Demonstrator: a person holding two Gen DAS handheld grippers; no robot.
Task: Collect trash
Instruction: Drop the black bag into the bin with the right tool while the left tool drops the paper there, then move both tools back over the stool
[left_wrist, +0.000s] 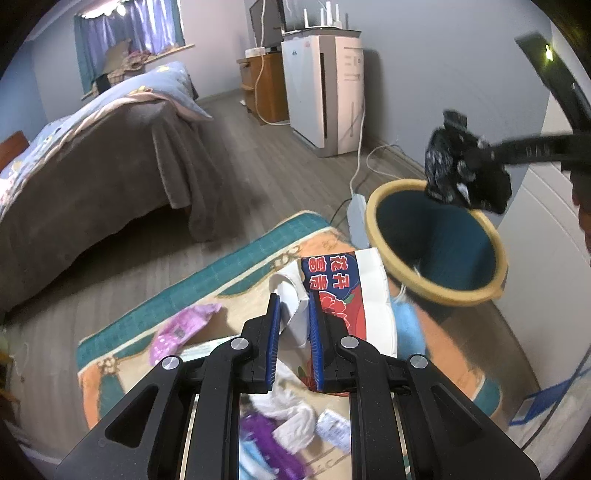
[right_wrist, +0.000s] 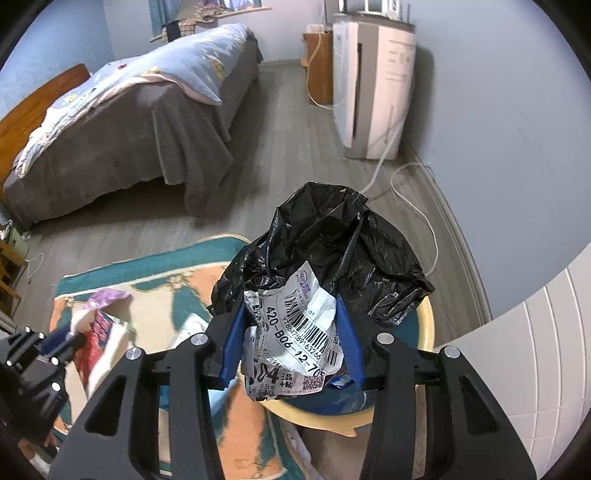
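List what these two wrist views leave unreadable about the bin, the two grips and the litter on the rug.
- Bin contents: left view shows only its dark inside; right view, the black bag and right gripper cover it.
- Left gripper: shut on white paper; where that paper ends is hidden by the fingers.
- Litter near the left view's bottom edge: blurred, boxed in by the gripper frame.
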